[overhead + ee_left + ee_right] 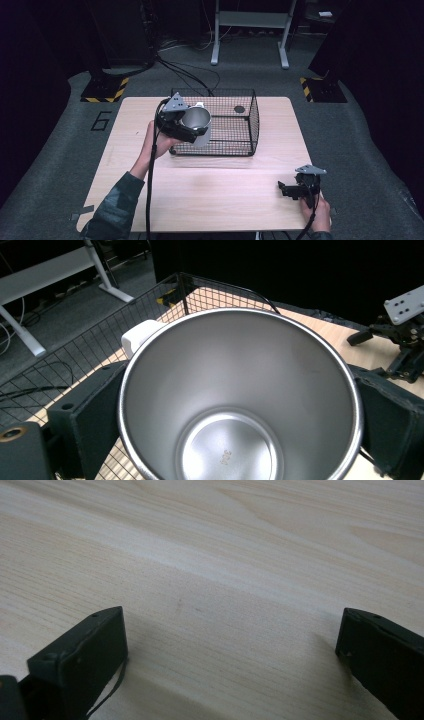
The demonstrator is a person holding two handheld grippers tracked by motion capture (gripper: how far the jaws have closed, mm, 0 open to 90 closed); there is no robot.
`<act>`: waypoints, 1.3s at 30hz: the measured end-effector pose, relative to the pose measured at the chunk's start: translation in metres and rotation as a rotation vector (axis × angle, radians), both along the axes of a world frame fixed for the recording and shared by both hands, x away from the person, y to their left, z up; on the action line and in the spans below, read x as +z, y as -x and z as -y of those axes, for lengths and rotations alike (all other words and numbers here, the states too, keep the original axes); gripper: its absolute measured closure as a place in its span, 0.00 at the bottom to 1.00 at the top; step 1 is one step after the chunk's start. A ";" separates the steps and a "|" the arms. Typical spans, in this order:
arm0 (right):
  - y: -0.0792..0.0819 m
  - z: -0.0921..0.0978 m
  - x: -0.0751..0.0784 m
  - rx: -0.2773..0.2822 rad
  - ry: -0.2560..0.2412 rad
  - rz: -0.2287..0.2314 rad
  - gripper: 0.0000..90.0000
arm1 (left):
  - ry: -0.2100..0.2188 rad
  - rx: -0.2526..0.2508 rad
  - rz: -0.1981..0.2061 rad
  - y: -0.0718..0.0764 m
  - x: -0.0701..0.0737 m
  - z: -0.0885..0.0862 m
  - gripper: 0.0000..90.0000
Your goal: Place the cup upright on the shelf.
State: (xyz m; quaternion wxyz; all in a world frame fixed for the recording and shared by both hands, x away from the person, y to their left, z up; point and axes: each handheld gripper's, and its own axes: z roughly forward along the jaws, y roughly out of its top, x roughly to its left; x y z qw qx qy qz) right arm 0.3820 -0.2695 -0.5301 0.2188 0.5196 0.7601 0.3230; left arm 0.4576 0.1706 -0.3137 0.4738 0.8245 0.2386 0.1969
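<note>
Left gripper (192,131) is clamped on a stainless steel cup (196,120), one black jaw pressed to each side of its wall, holding it tipped over the near left corner of the black wire basket (248,122). In the left gripper view the cup's (240,390) open mouth faces the camera, its inside bare, and a white piece (140,336) sits behind its rim, perhaps a handle. Inside the basket a small dark round thing (239,109) lies at the far right; what it is cannot be told. Further right, near the table's (220,195) near right corner, the right gripper (285,189) rests low over bare wood, jaws spread wide apart and gripping nothing
</note>
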 end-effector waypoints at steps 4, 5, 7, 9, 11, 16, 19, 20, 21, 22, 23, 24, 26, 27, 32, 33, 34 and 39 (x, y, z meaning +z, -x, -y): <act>0.000 0.000 0.000 0.000 -0.002 -0.002 0.00 | -0.007 -0.003 0.004 -0.007 0.002 0.002 0.07; 0.000 0.000 0.000 0.002 0.000 0.000 0.00 | -0.001 0.002 0.005 -0.008 0.001 0.003 0.07; 0.000 0.000 0.000 0.001 0.000 0.000 0.00 | -0.004 0.001 0.005 -0.010 0.001 0.004 0.07; 0.000 0.000 0.000 0.001 0.000 0.000 0.00 | -0.010 -0.003 -0.002 -0.015 0.001 0.006 0.07; 0.000 0.000 0.000 0.001 0.000 0.000 0.00 | -0.016 0.001 0.001 -0.020 0.000 0.009 0.07; 0.000 0.000 0.000 0.001 0.000 0.000 0.00 | -0.023 0.007 -0.005 -0.030 -0.001 0.013 0.07; 0.000 0.000 0.000 0.001 0.000 0.000 0.00 | -0.022 0.011 -0.001 -0.035 -0.003 0.015 0.07; 0.000 0.000 0.000 0.001 -0.001 0.000 0.00 | -0.019 0.016 -0.005 -0.036 -0.004 0.015 0.07; 0.000 0.000 0.000 0.001 0.000 0.000 0.00 | -0.025 0.015 -0.005 -0.039 -0.004 0.016 0.07; 0.000 0.000 0.000 0.001 0.000 0.000 0.00 | -0.027 0.018 -0.007 -0.040 -0.005 0.017 0.07; 0.000 0.000 0.000 0.001 0.000 0.000 0.00 | -0.031 0.021 -0.010 -0.044 -0.006 0.018 0.07; 0.000 0.000 0.000 0.001 0.000 0.000 0.00 | -0.034 0.023 -0.011 -0.045 -0.007 0.018 0.07; 0.000 0.000 0.000 0.001 0.000 0.000 0.00 | -0.039 0.020 -0.011 -0.048 -0.007 0.018 0.07; 0.000 0.000 0.000 0.002 0.000 0.000 0.00 | -0.038 0.031 -0.012 -0.050 -0.009 0.020 0.07; 0.000 0.000 0.000 0.001 0.000 0.000 0.00 | -0.048 0.040 -0.019 -0.057 -0.013 0.022 0.07; 0.000 0.000 0.000 0.001 0.000 0.000 0.00 | -0.048 0.045 -0.018 -0.059 -0.015 0.022 0.07; 0.000 0.000 0.000 0.001 0.000 0.000 0.00 | -0.048 0.047 -0.029 -0.062 -0.016 0.022 0.07; 0.000 0.000 0.000 0.001 0.000 0.000 0.00 | -0.043 0.063 -0.030 -0.068 -0.018 0.023 0.07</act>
